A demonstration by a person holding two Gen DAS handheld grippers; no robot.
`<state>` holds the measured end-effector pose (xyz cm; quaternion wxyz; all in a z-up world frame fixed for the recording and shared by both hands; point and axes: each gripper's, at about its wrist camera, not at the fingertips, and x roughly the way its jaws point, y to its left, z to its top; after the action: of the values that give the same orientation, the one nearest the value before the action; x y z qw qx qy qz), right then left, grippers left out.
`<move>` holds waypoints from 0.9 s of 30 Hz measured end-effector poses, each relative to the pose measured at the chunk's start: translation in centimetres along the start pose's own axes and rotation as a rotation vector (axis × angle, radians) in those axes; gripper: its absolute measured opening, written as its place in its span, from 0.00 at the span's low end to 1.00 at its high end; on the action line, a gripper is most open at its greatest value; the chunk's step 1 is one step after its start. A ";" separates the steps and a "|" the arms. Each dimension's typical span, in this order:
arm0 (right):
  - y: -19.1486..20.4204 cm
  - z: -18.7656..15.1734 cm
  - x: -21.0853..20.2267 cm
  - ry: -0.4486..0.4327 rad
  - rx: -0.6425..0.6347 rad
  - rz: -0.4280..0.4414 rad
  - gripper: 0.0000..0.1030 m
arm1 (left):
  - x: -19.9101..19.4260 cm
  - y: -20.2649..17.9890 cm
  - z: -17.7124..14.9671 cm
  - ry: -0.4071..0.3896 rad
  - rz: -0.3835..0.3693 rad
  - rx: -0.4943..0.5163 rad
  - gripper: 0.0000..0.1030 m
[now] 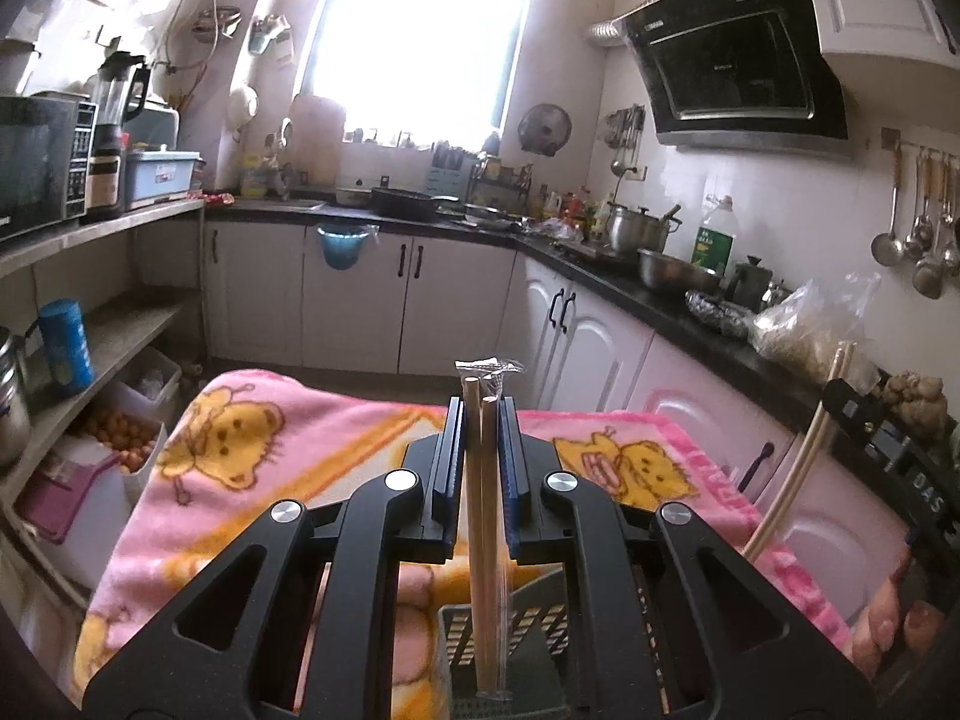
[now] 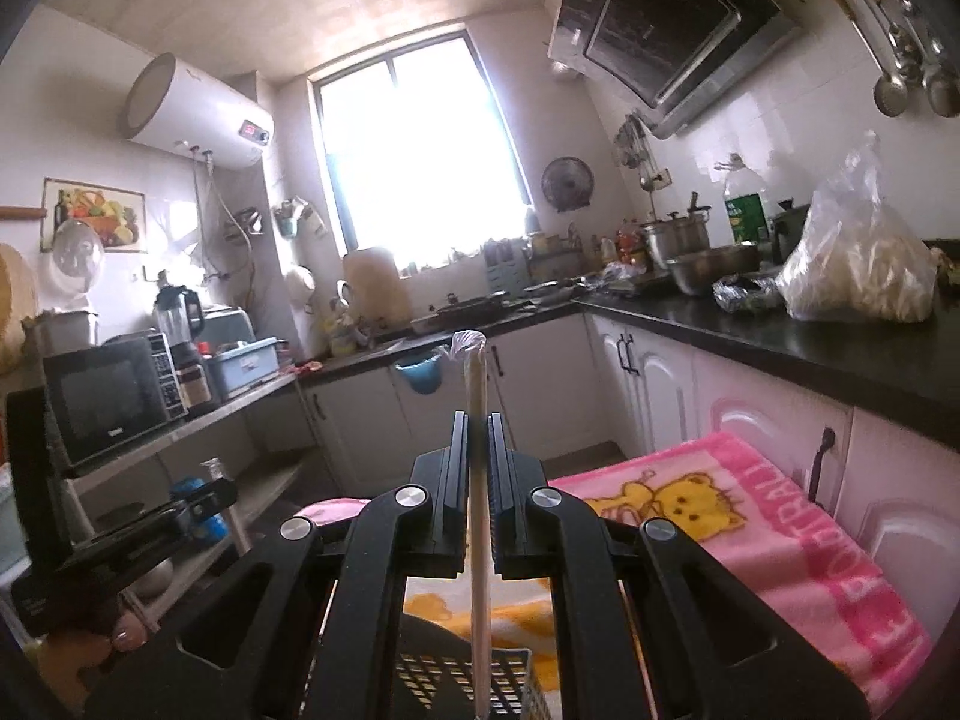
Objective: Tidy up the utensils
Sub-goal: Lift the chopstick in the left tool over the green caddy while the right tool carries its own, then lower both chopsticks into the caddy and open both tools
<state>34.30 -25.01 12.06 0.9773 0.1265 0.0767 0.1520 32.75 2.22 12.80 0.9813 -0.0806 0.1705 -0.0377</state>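
Note:
My left gripper [image 1: 481, 405] is shut on a pair of wooden chopsticks in a clear wrapper [image 1: 483, 480]; they stand upright with the lower ends over a dark perforated utensil basket [image 1: 462, 630]. My right gripper [image 2: 478, 420] is shut on another wrapped pair of chopsticks [image 2: 478, 396], upright above the same kind of basket [image 2: 432, 684]. In the left wrist view the right gripper's body and its chopsticks [image 1: 804, 456] show at the right edge. In the right wrist view the left gripper's body [image 2: 120, 534] shows at the lower left.
A pink blanket with yellow cartoon animals [image 1: 270, 450] covers the table under both grippers. White cabinets and a black counter [image 2: 780, 330] with pots and bags run along the right. Shelves with a microwave [image 2: 108, 396] stand on the left.

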 end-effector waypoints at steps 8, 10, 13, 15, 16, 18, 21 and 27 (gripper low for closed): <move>-0.5 -3.3 1.5 0.020 0.031 -0.003 0.06 | 0.8 0.9 -2.0 0.032 -0.003 -0.005 0.05; -0.1 -3.9 1.8 0.027 0.032 0.005 0.06 | 1.0 1.2 -2.4 0.044 -0.001 -0.012 0.05; 0.1 -4.8 2.3 0.039 0.035 0.007 0.06 | 1.2 1.7 -3.0 0.056 0.004 -0.023 0.05; 0.2 -5.3 2.5 0.048 0.036 0.006 0.06 | 1.4 2.0 -3.3 0.068 0.003 -0.030 0.06; 0.2 -5.5 2.6 0.057 0.040 0.008 0.06 | 1.5 2.0 -3.5 0.072 0.005 -0.029 0.06; 0.1 -6.0 2.5 0.071 0.043 0.008 0.06 | 1.6 2.1 -3.6 0.078 0.003 -0.028 0.06; 0.0 -6.4 2.2 0.081 0.041 0.009 0.06 | 1.5 2.1 -3.9 0.087 0.002 -0.020 0.06; -0.5 -6.9 1.2 0.115 0.050 -0.004 0.06 | 1.0 2.2 -4.3 0.096 0.003 -0.020 0.06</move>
<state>34.25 -23.50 5.16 0.9681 0.1416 0.1368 0.1551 32.32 3.66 8.05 0.9713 -0.0884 0.2177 -0.0384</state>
